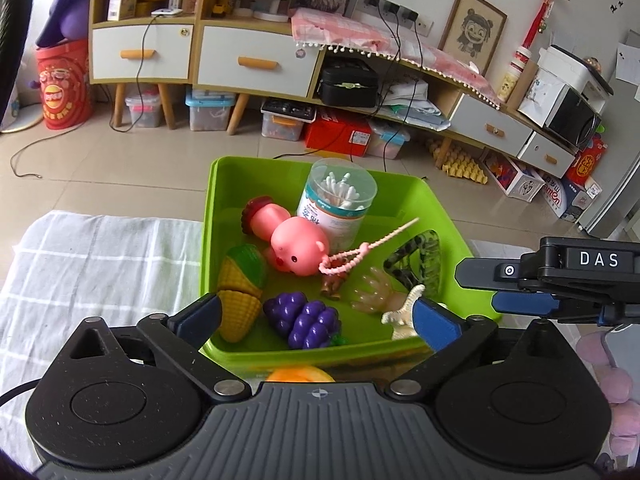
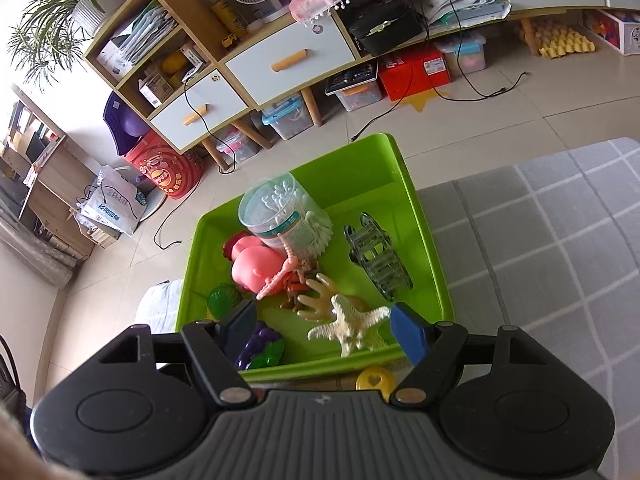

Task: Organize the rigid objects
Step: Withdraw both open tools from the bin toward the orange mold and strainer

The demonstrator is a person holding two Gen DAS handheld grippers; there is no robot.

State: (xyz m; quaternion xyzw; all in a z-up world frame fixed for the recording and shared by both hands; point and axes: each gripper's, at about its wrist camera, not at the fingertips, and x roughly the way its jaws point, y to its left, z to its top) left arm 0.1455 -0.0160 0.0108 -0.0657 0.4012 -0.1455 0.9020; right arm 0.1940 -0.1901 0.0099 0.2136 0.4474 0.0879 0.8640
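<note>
A green bin [image 1: 216, 200] [image 2: 424, 240] stands on a checked cloth and holds a cotton-swab jar [image 1: 336, 204] [image 2: 280, 216], a pink pig toy [image 1: 296, 246] [image 2: 250, 266], toy corn [image 1: 240, 292], purple grapes [image 1: 304, 320] [image 2: 260, 346], a clear hair claw [image 1: 420, 264] [image 2: 378, 258], a tan hand toy [image 1: 376, 290] [image 2: 318, 298] and a white starfish [image 1: 400, 312] [image 2: 352, 324]. My left gripper [image 1: 316, 320] is open and empty over the bin's near edge. My right gripper [image 2: 324, 334] [image 1: 508, 288] is open, with the starfish lying between its fingers in the bin.
An orange object [image 1: 300, 374] and a yellow heart-marked piece [image 2: 376, 380] lie just outside the bin's near wall. A pink plush [image 1: 616, 400] sits at the right. The checked cloth [image 2: 560, 240] extends right. Beyond are tiled floor, cabinets and storage boxes.
</note>
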